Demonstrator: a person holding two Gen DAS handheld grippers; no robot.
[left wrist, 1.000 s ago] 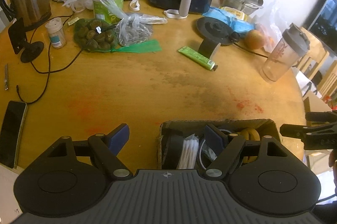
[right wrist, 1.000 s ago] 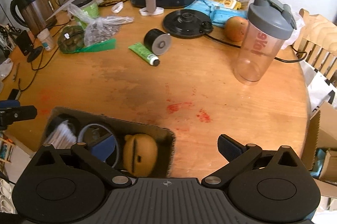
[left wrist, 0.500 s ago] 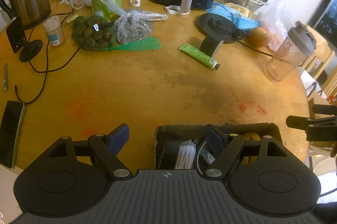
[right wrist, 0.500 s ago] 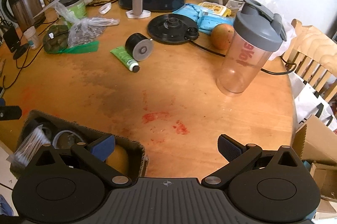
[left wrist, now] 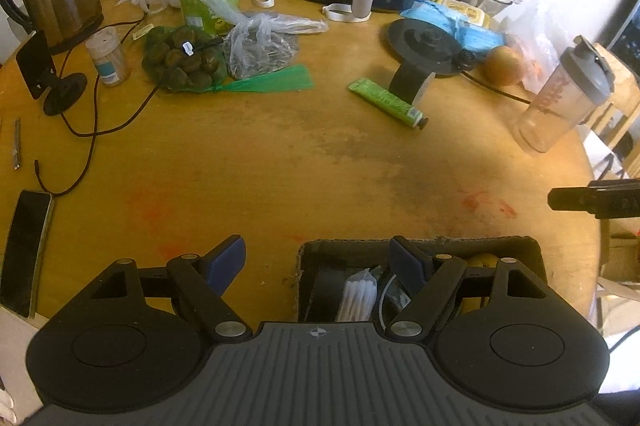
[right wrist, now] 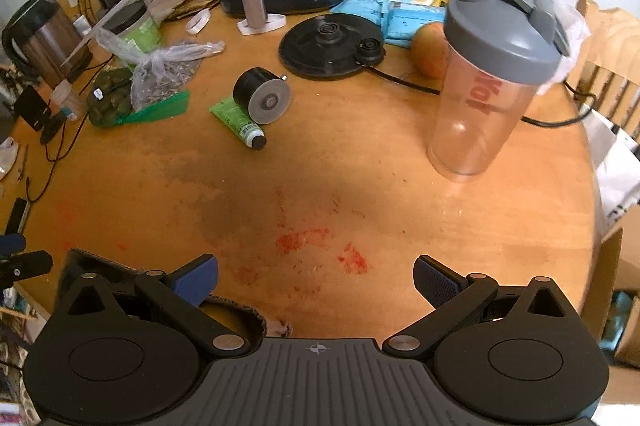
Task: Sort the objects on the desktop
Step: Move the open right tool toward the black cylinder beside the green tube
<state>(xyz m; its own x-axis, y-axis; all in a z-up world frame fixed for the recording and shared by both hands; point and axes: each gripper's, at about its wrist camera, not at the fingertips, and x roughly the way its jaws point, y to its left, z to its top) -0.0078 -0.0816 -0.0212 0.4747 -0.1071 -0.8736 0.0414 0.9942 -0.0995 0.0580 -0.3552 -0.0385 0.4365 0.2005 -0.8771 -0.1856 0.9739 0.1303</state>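
Both the left claw (left wrist: 316, 264) and right claw (right wrist: 316, 280) gape wide and empty above the desk (right wrist: 360, 162), so the next move is probably reaching for the green tube (right wrist: 237, 122) to drop into the cardboard box (left wrist: 420, 244)

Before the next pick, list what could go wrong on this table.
1. The black cylinder lies on its side touching the green tube; grabbing either may set the cylinder rolling.
2. The shaker bottle stands tall and looks empty, so a passing right hand-held gripper could tip it.
3. The black cable runs behind the bottle and might snag.
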